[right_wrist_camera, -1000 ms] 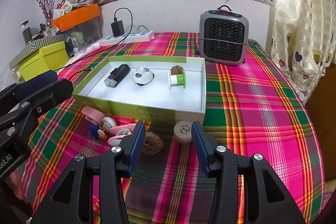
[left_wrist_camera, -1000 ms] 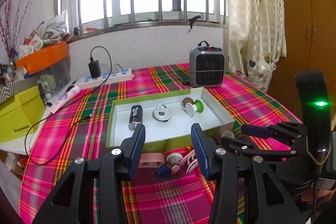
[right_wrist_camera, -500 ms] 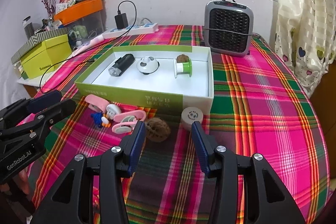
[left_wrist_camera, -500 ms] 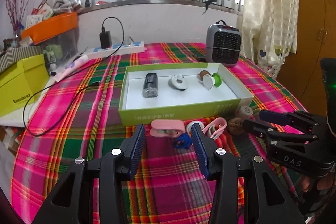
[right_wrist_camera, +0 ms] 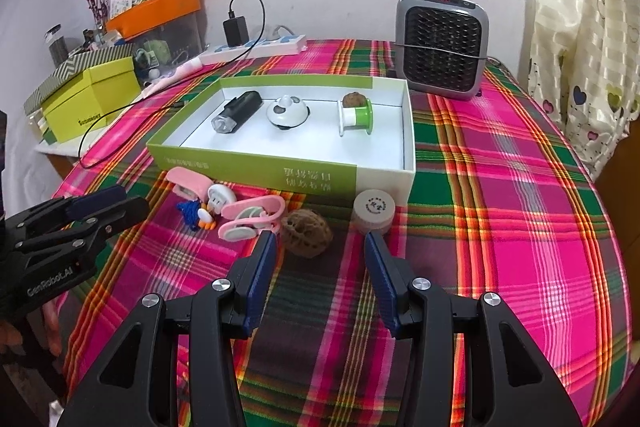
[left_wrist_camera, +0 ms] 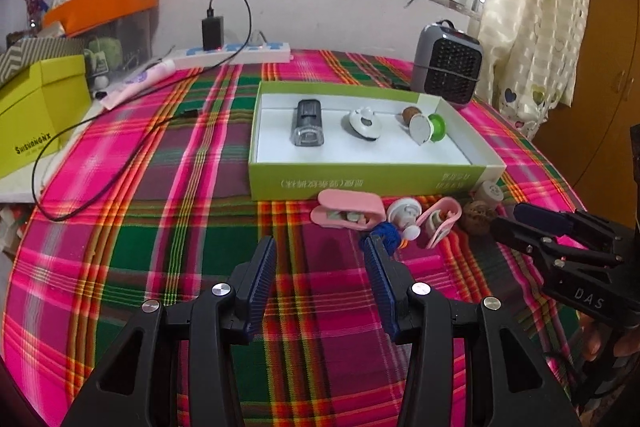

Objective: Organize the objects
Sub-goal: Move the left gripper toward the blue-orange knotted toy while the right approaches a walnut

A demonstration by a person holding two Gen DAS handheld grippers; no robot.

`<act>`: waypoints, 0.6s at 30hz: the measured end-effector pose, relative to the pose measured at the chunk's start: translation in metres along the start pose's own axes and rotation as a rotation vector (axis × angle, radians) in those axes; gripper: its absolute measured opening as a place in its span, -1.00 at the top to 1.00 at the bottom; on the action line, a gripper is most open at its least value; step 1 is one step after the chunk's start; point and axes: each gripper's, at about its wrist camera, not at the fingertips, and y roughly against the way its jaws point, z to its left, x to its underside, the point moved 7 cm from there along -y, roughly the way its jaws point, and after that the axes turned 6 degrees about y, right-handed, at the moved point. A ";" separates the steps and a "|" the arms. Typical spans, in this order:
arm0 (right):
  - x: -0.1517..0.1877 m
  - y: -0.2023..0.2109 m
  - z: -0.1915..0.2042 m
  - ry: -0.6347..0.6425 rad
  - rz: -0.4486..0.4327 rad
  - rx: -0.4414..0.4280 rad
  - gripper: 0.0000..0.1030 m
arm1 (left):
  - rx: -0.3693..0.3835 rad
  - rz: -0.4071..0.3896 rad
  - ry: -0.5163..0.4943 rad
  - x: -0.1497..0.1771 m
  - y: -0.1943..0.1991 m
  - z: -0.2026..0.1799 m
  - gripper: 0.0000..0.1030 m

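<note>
Plaid-covered table [right_wrist_camera: 500, 187] by the window, green box [right_wrist_camera: 256, 163] half filled, leftovers like the walnut [right_wrist_camera: 306, 233] just before it; both claws, left claw [left_wrist_camera: 320, 263] and right claw [right_wrist_camera: 320, 255], apart and empty, so next probably grab that walnut.

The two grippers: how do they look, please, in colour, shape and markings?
Both are black plastic frames with silver screws and ribbed dark-blue pads. The left gripper carries white "GenRobot.AI" lettering, seen in the right wrist view; the right gripper carries "DAS". No cables or sleeves are visible.
</note>
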 end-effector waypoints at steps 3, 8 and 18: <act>0.002 -0.003 0.001 -0.004 0.012 -0.010 0.09 | 0.013 0.019 0.014 0.001 -0.002 0.002 0.14; 0.003 -0.008 0.002 0.004 0.032 -0.017 0.09 | 0.023 0.030 0.015 0.002 -0.005 0.001 0.14; -0.002 -0.023 0.004 0.035 0.071 -0.027 0.09 | 0.052 0.052 0.002 0.003 -0.010 -0.005 0.14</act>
